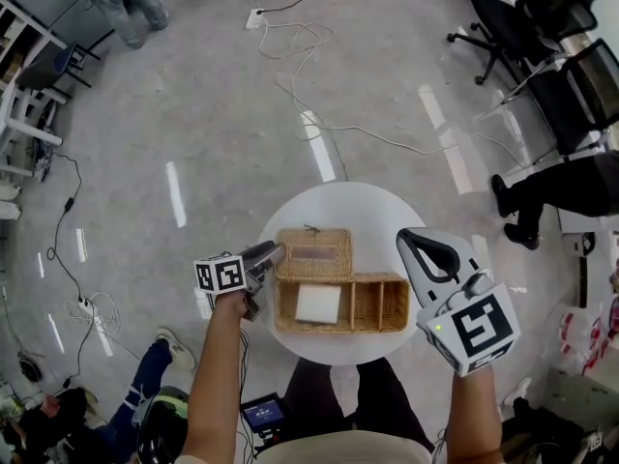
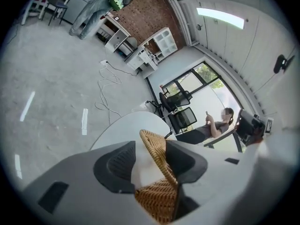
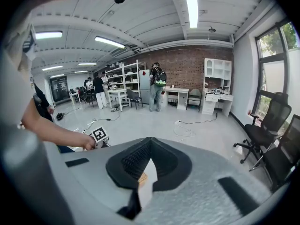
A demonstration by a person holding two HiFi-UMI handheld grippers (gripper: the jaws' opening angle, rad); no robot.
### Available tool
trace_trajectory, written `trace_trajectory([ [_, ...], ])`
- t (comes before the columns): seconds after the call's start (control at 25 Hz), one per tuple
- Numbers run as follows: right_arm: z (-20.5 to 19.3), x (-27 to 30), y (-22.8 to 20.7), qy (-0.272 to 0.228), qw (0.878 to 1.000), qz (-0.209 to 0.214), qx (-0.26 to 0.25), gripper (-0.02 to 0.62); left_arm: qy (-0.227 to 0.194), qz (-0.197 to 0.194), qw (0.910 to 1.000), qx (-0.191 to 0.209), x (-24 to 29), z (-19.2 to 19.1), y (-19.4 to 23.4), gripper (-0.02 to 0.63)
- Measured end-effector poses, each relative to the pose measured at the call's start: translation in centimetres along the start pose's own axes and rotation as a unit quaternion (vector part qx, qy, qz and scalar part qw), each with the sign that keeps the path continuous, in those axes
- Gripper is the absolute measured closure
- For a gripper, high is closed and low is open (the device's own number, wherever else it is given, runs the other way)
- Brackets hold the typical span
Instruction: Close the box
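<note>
While your left gripper (image 1: 274,254) sits at the left end of the wicker box (image 1: 379,305), that box stands by the near edge of the round table (image 1: 338,206) with its lid (image 1: 314,254) thrown open towards the table's middle. A white sheet (image 1: 318,304) fills the big left compartment; the two small right ones look bare. Only your left gripper view shows the jaws spread with a wicker edge (image 2: 157,156) standing between them, lid or wall I cannot tell. Your right gripper (image 1: 408,237) hangs over the table's right edge, jaw tips pressed together, empty.
</note>
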State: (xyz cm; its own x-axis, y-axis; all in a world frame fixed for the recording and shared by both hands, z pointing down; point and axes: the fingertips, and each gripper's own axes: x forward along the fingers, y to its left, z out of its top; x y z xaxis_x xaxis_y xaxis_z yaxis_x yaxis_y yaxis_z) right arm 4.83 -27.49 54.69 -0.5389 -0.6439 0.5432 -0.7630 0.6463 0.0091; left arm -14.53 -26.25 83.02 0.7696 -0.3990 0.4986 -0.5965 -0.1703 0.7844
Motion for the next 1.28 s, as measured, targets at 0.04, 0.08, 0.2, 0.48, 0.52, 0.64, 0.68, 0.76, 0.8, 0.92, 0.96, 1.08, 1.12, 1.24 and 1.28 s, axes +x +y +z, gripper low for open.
trace_trajectory([
  [0.04,0.0,-0.1,0.0,0.002,1.000,-0.002,0.001,0.602,0.001,-0.009,0.9999,-0.013,0.2,-0.3,-0.2,0.430],
  [0.08,0.0,-0.1,0.0,0.003,1.000,-0.005,0.001,0.601,0.000,-0.016,0.9996,-0.021,0.3,-0.5,-0.3,0.430],
  [0.2,0.0,-0.1,0.1,0.005,1.000,-0.008,0.001,0.601,-0.004,-0.043,0.9981,-0.044,0.5,-0.6,-0.8,0.430],
  [0.48,0.0,-0.3,0.0,0.010,1.000,-0.013,0.000,0.601,-0.009,-0.061,0.9972,-0.042,0.5,0.1,-2.1,0.431],
  [0.52,0.0,-0.4,-0.1,0.011,1.000,-0.014,0.000,0.601,-0.010,-0.061,0.9973,-0.038,0.4,0.2,-2.4,0.430],
  [0.64,0.1,-0.8,-0.1,0.008,1.000,-0.014,-0.005,0.603,-0.018,-0.062,0.9977,-0.021,-0.2,0.9,-3.3,0.431],
  [0.68,0.1,-0.9,-0.1,0.006,1.000,-0.014,-0.006,0.601,-0.021,-0.059,0.9980,-0.009,-0.4,1.3,-3.4,0.431],
  [0.76,0.2,-1.1,0.1,0.002,1.000,-0.010,-0.001,0.601,-0.029,-0.050,0.9982,0.014,-0.9,2.0,-3.7,0.431],
  [0.8,0.1,-1.3,0.3,0.004,1.000,-0.006,0.005,0.601,-0.032,-0.049,0.9981,0.020,-1.1,2.3,-4.1,0.431],
  [0.92,0.0,-1.5,0.5,0.009,1.000,-0.002,0.010,0.601,-0.037,-0.053,0.9976,0.026,-1.4,2.5,-4.8,0.431],
  [0.96,0.0,-1.6,0.5,0.009,1.000,-0.003,0.009,0.601,-0.039,-0.055,0.9974,0.028,-1.5,2.6,-5.0,0.431],
  [1.08,0.2,-2.0,0.4,0.009,1.000,-0.007,0.001,0.601,-0.047,-0.057,0.9966,0.037,-1.8,2.7,-5.7,0.431],
  [1.12,0.2,-2.2,0.3,0.010,1.000,-0.009,-0.001,0.601,-0.050,-0.057,0.9963,0.040,-2.0,2.8,-5.9,0.431],
  [1.24,0.1,-2.6,0.5,0.011,1.000,-0.007,0.004,0.601,-0.060,-0.065,0.9950,0.047,-2.4,2.9,-6.5,0.432],
  [1.28,0.1,-2.7,0.6,0.012,1.000,-0.007,0.004,0.601,-0.063,-0.068,0.9945,0.049,-2.7,3.0,-6.7,0.434],
])
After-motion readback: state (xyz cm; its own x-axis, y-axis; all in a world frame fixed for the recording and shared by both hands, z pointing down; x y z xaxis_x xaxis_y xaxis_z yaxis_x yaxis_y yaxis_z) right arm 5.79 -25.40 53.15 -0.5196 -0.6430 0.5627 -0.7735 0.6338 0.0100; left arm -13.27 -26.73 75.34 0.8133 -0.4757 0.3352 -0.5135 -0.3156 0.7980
